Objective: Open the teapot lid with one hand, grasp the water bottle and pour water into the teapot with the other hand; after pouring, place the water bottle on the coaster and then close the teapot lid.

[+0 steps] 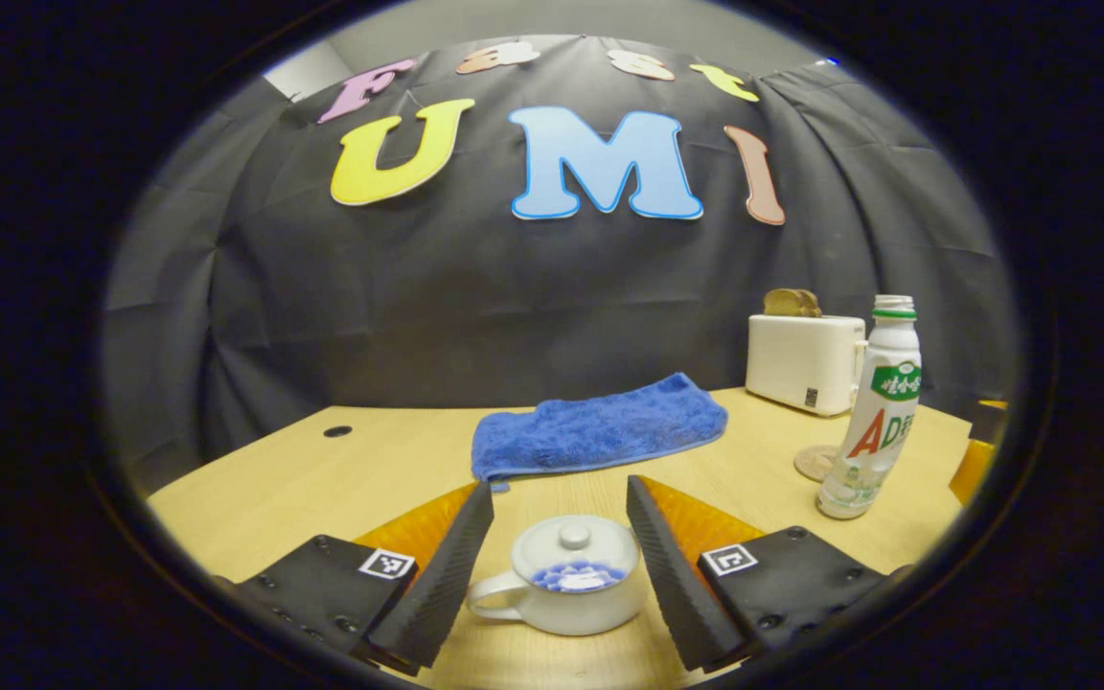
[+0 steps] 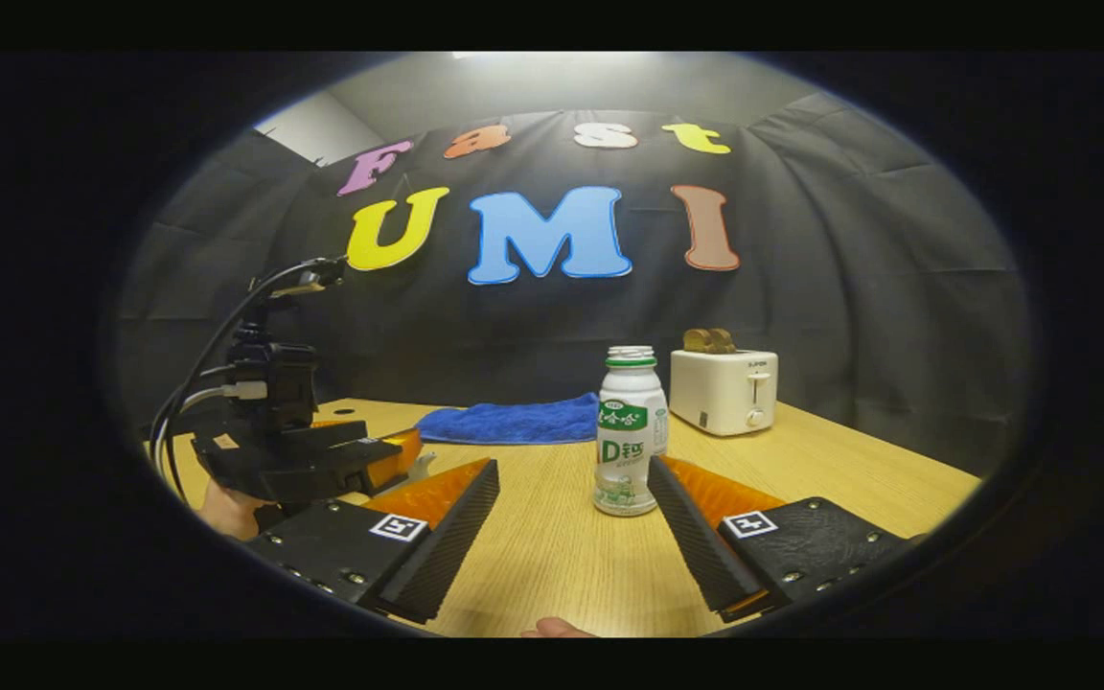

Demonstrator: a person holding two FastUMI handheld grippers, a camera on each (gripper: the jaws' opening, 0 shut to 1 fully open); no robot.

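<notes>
1. Black cloth backs the booth, and a pale wooden table point(image 1: 322, 479) carries everything for this job.
2. Starting at the left, my left gripper point(image 1: 560, 565) has its fingers spread wide, gripping nothing, one on either side of the teapot point(image 1: 562, 589) without touching it. In the right gripper view I also see this gripper point(image 2: 303, 460) at the far left, with a bit of my hand under it.
3. Between those fingers the teapot lid point(image 1: 574, 546) sits closed on the pot, so I judge the opening step is not yet done.
4. Behind the teapot lies a blue towel point(image 1: 600, 426), which has no part in the task.
5. Further right, the coaster point(image 1: 813, 462) lies bare on the table, just beside the water bottle point(image 1: 873, 412).
6. That water bottle point(image 2: 629, 441) stands upright in front of my right gripper point(image 2: 573, 537), whose fingers are parted and hold nothing; the bottle lies just beyond their tips.
7. At the far right a white toaster point(image 2: 724, 388) stands at the back.
8. As I judge it, everything remains: lifting the lid, grasping, pouring, setting the bottle on the coaster, closing.
</notes>
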